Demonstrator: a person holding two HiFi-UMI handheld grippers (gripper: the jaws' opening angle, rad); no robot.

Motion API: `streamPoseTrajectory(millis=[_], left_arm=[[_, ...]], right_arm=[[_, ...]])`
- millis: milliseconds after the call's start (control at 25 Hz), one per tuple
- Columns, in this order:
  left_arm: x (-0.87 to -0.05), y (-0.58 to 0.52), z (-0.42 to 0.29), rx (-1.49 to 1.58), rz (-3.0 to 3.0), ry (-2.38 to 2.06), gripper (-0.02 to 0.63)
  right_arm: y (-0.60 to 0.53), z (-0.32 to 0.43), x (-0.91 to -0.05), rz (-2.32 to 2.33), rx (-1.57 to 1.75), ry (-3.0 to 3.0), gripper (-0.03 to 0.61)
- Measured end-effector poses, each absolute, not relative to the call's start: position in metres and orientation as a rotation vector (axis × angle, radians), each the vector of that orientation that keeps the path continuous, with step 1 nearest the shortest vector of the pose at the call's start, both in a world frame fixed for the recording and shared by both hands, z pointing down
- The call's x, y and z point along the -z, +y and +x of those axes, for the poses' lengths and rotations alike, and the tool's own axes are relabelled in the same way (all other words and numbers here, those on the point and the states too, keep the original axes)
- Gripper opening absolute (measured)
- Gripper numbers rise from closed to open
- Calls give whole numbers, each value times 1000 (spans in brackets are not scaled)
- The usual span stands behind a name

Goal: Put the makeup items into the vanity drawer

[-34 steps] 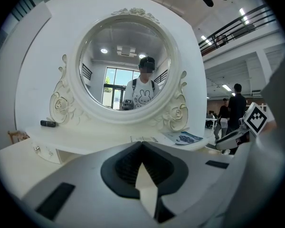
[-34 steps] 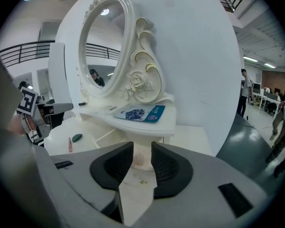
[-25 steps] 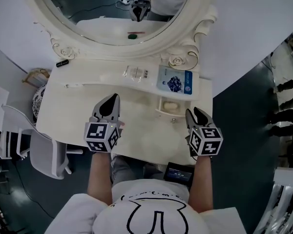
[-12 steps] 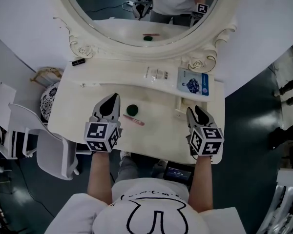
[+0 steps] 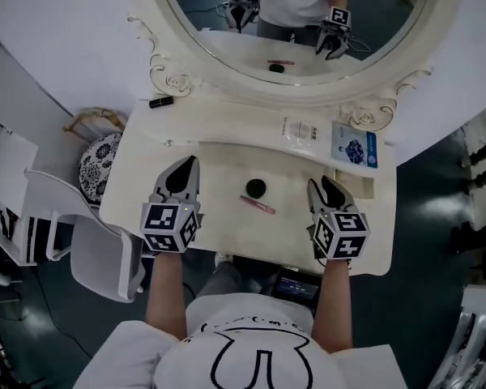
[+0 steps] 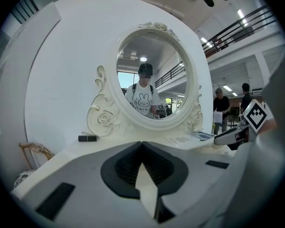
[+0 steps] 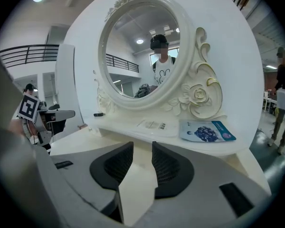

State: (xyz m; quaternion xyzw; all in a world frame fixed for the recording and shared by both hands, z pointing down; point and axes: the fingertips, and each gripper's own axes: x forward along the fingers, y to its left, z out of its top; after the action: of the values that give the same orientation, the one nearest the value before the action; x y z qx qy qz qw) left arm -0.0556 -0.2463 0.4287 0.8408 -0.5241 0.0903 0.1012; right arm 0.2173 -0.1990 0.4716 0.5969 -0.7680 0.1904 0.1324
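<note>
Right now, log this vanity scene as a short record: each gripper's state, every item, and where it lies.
left gripper: jaws together, nothing between them
right gripper: jaws apart, nothing between them
tabletop: round dark compact and pink stick, close together, between the two grippers
shelf under the mirror: black tube at the left end, clear sachet, blue packet at the right
items held: none

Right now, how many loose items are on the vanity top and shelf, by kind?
Flat packets: 2, a clear packet and a blue packet
Black tube: 1
Round dark compact: 1
Pink stick: 1
Total: 5
</note>
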Motion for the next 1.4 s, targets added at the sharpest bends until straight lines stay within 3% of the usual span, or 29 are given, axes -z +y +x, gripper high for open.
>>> streamPoseTrajectory(millis=[480,840,1400], left_arm=[[-433,-268,-131,-209,2415,-1627,8],[-471,-271,-174,-266,2339,-1623,8],[-515,-277,-194,-338,2264,-1604,8]], right_arm=[[-235,148,-474,1652,-522,-2248,120],[-235,102,-531,1552,-657,-2184,147],[-222,91,-595,1437,-814,-2049,141]])
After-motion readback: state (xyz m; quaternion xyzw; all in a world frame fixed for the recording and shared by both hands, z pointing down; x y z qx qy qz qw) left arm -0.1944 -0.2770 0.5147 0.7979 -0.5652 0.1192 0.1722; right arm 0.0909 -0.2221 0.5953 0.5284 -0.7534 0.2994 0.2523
